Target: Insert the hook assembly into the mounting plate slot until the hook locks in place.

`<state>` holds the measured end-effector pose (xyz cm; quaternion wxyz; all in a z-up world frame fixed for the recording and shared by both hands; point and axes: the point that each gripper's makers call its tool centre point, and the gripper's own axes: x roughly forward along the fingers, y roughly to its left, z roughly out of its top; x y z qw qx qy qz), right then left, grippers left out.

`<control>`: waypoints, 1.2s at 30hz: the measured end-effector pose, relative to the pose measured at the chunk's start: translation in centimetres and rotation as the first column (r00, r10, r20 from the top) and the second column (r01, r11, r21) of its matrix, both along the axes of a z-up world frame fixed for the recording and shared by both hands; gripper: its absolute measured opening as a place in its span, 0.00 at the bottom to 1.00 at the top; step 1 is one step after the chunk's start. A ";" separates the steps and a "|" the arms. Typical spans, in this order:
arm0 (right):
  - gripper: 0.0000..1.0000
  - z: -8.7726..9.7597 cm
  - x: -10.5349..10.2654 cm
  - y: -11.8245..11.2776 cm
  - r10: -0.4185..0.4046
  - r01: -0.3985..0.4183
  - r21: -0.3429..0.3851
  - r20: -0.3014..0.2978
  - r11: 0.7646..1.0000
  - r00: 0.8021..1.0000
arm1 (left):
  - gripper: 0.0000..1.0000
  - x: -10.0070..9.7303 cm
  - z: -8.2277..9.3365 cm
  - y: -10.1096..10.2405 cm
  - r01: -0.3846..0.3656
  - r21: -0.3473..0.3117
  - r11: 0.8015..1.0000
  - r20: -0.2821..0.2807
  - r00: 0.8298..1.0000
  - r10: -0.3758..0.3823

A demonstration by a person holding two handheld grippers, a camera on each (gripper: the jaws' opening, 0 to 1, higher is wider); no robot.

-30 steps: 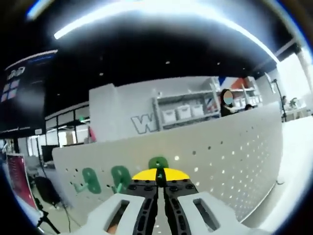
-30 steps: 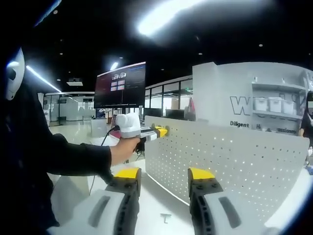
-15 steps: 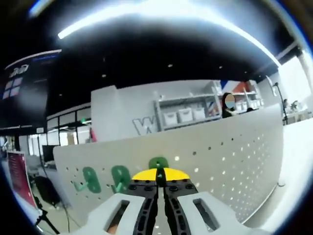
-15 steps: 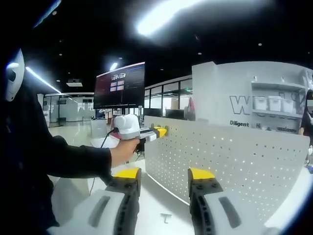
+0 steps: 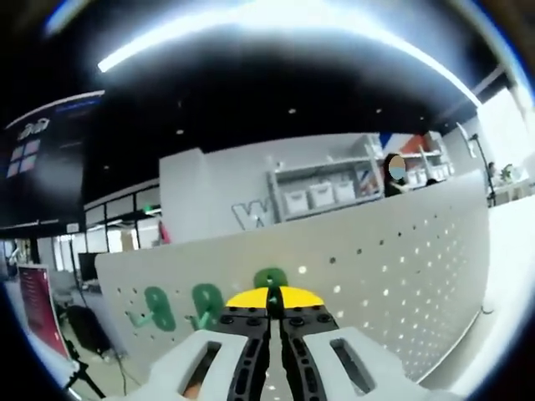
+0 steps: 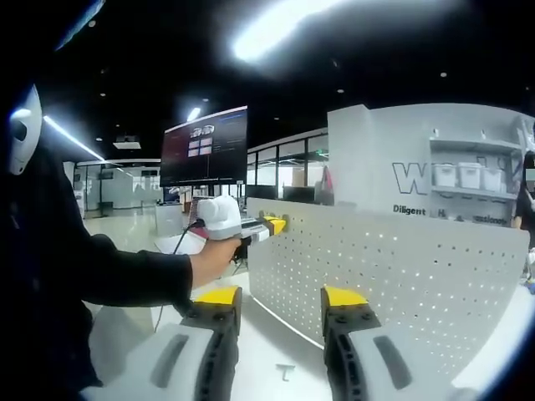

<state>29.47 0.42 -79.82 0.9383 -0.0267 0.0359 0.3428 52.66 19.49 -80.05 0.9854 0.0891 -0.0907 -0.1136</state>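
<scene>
Right gripper view. The right hand-held gripper [image 6: 282, 311] rises from the bottom edge, its two yellow-tipped jaws set wide apart with nothing between them. Beyond them stands a white perforated mounting plate [image 6: 393, 276], upright on a white bench [image 6: 267, 351]. At left, a person's hand [image 6: 209, 257] on a dark sleeve [image 6: 109, 271] holds the left hand-held gripper [image 6: 269, 225], whose yellow tips lie at the plate's upper left edge; whether they are closed cannot be told. A small T-shaped piece [image 6: 286, 370] lies on the bench between the near jaws. Behind, a dark monitor [image 6: 205, 146] hangs above, and shelves with white bins [image 6: 464, 177] stand at right.
</scene>
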 end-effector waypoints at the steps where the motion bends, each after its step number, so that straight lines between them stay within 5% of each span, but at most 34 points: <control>1: 0.36 0.0 0.0 0.0 -0.001 0.001 0.000 0.000 1.000 1.000 | 0.02 0.0 0.0 0.0 -0.004 0.007 1.000 0.004 1.000 0.004; 11: 0.36 0.0 0.2 0.1 0.001 -0.001 -0.003 -0.003 1.000 1.000 | 0.03 0.2 -0.1 0.0 -0.016 0.056 0.998 0.028 0.999 0.015; 21: 0.36 -0.5 0.5 0.4 0.007 -0.007 -0.009 -0.012 1.000 1.000 | 0.05 0.2 -0.3 0.1 0.011 0.003 1.000 -0.013 1.000 -0.011; 36: 0.36 -0.5 0.5 0.8 0.010 -0.011 -0.015 -0.007 1.000 1.000 | 0.21 -1.6 0.1 0.4 0.048 -0.052 0.997 -0.022 0.999 -0.049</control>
